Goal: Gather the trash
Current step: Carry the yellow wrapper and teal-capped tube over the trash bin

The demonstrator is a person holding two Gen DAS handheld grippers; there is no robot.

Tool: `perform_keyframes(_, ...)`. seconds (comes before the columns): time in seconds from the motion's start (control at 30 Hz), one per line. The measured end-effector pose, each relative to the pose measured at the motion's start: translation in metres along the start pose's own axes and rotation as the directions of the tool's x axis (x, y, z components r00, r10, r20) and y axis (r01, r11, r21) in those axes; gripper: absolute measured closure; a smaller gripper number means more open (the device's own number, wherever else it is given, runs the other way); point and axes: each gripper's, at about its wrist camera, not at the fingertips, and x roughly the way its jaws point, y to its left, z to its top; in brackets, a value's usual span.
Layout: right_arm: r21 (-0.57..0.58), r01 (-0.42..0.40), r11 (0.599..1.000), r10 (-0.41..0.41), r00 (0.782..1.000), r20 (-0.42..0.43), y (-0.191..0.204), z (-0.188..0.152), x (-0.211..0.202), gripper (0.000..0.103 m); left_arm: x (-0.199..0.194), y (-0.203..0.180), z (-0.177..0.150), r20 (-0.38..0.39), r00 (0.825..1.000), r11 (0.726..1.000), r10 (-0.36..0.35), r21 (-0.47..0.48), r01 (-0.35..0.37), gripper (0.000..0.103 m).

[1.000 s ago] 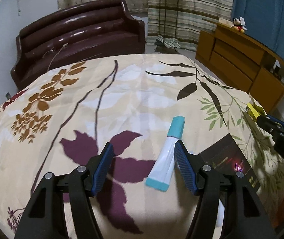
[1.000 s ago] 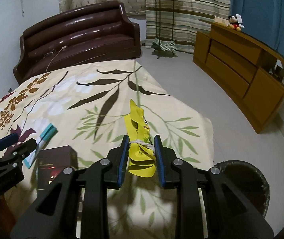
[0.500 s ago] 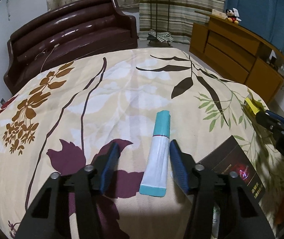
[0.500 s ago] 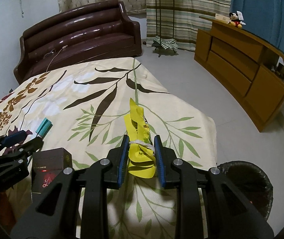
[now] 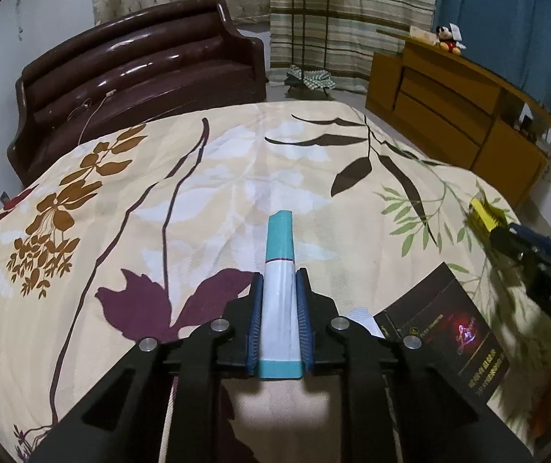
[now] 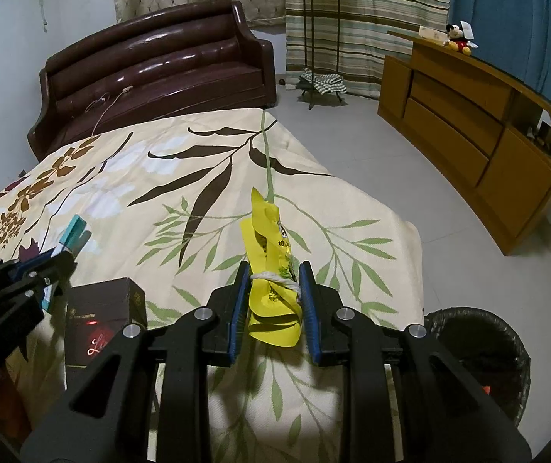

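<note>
White and teal, the tube (image 5: 278,301) sits clamped between the blue pads (image 5: 255,328) of the left gripper (image 5: 278,324), which is closed on its pale body. Its long axis runs straight along the fingers: the flat teal crimp is at the near end, close to the gripper's base, and the teal cap points forward and away, over the floral bedspread (image 5: 198,177) toward the brown sofa (image 5: 140,73). Whether the tube's underside touches the fabric I cannot tell.

Just right of that gripper, a dark box (image 5: 445,332) lies flat on the bedspread, untouched by either tool, with a scrap of white paper (image 5: 360,314) showing between box and gripper.

Further right, the right gripper (image 6: 273,301) is squeezed onto a yellow wrapper (image 6: 271,266) tied round the middle with white string. The wrapper's long axis also runs along the fingers, its crumpled top pointing forward and slightly up, near the bed's right edge.

Rightmost and lowest, on the grey floor beside the bed, stands the black bin (image 6: 480,339). This is the relation that counts: the bin lies to the right of and below the right gripper, quite near, while the left gripper is well apart from it with the box and the other arm between. By my judgement the right hand should drop first; the left must cross over.
</note>
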Motion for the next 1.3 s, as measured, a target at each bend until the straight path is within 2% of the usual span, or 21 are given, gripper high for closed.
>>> perform_keyframes(0.27,0.009,-0.005,1.0,0.004,1.0,0.005,0.003,-0.012,-0.013,0.078,-0.026,0.001,-0.005,0.036,0.999,1.0,-0.001,-0.029,0.002,0.085)
perform_keyframes(0.63,0.029,0.0,1.0,-0.001,1.0,0.019,-0.006,-0.04,-0.051,0.078,-0.063,-0.022,-0.023,0.064,0.998,0.999,-0.027,-0.029,0.029,0.085)
perform_keyframes(1.0,0.077,0.051,0.996,-0.054,0.998,0.037,-0.049,-0.066,-0.09,0.078,-0.088,-0.067,-0.036,0.086,0.993,0.997,-0.077,0.02,0.076,0.085)
perform_keyframes(1.3,0.14,0.11,0.984,-0.117,0.992,0.046,-0.096,-0.085,-0.112,0.078,-0.094,-0.122,-0.043,0.082,0.986,0.987,-0.142,0.093,0.134,0.085)
